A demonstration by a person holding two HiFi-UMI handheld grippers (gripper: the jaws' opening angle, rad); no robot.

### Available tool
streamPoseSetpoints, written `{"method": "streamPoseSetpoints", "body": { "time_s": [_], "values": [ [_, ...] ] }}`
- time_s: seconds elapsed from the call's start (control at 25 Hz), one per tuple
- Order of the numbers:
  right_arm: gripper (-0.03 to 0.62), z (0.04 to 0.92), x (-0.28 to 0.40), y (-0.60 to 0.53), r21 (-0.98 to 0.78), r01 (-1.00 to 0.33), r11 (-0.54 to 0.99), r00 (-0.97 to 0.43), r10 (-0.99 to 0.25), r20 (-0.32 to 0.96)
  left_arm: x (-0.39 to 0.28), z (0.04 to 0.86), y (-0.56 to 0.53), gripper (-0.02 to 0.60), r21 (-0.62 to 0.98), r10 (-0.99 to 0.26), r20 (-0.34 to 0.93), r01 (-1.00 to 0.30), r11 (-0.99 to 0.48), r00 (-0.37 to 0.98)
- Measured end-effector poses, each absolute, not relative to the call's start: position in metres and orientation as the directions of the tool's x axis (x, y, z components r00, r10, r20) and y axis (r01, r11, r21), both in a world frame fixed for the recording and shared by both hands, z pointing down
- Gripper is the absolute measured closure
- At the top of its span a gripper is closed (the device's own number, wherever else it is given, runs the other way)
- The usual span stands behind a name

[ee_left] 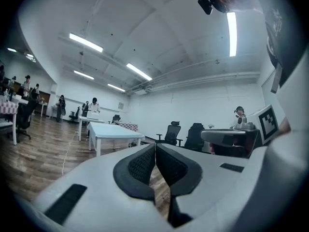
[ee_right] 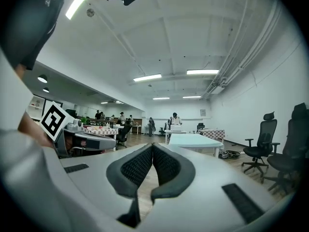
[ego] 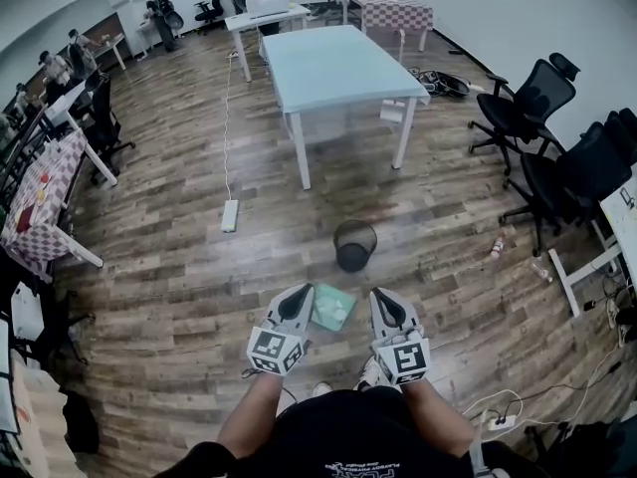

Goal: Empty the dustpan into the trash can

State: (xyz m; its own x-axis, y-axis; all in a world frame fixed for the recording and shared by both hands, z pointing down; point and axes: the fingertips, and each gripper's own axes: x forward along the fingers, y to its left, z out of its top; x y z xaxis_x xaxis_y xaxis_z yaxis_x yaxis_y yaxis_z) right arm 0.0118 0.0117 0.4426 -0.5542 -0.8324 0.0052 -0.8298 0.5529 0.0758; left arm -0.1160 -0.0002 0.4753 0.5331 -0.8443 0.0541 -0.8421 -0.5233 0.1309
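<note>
Dustpan point(ego: 333, 307): green, lying on the wooden floor point(ego: 179, 297) directly ahead of the person, in the gap between the two grippers. In the head view it shows as a rough four-sided shape, slightly skewed. No handle can be made out, so neither its long axis nor the way it points can be determined.

Trash can point(ego: 354, 245): dark, round, upright on the floor just beyond the dustpan. It stands between the dustpan and the near end of the light blue table point(ego: 338, 63). Dustpan and trash can are near each other but apart.

Left gripper point(ego: 302, 292): held to the left of the dustpan, tip close beside its left edge. In the left gripper view the two black ribbed pads point(ee_left: 142, 166) meet at the tips. Jaws fully closed, nothing between them. The dustpan does not appear in this view, and contact with it cannot be confirmed.

Right gripper point(ego: 381, 297): held to the right of the dustpan, with a narrow strip of floor showing between them. In the right gripper view the pads point(ee_right: 166, 166) meet at the tips. Jaws fully closed, nothing gripped.

Both grippers point away from the person, toward the trash can and table. The dustpan lies outside both sets of jaws, flanked by them.

Surroundings: a white power strip point(ego: 230, 215) lies on the floor left of the trash can. Black office chairs point(ego: 537, 98) stand along the right wall.
</note>
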Motion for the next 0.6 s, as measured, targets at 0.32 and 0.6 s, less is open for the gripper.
{"method": "streamPoseSetpoints", "body": {
  "time_s": [0.32,0.6],
  "values": [
    [0.569,0.451,0.027,-0.044,0.045,-0.785,0.618,-0.62,-0.785,-0.016,-0.107,0.492,-0.04,0.558,0.112,-0.884,0.118,-0.891,-0.44,0.452],
    [0.569,0.464,0.028,-0.086,0.026,-0.754,0.656,-0.655,-0.755,0.033,-0.112,0.515,-0.066,0.558,0.111,-0.891,0.215,-0.917,-0.384,0.399]
  ]
}}
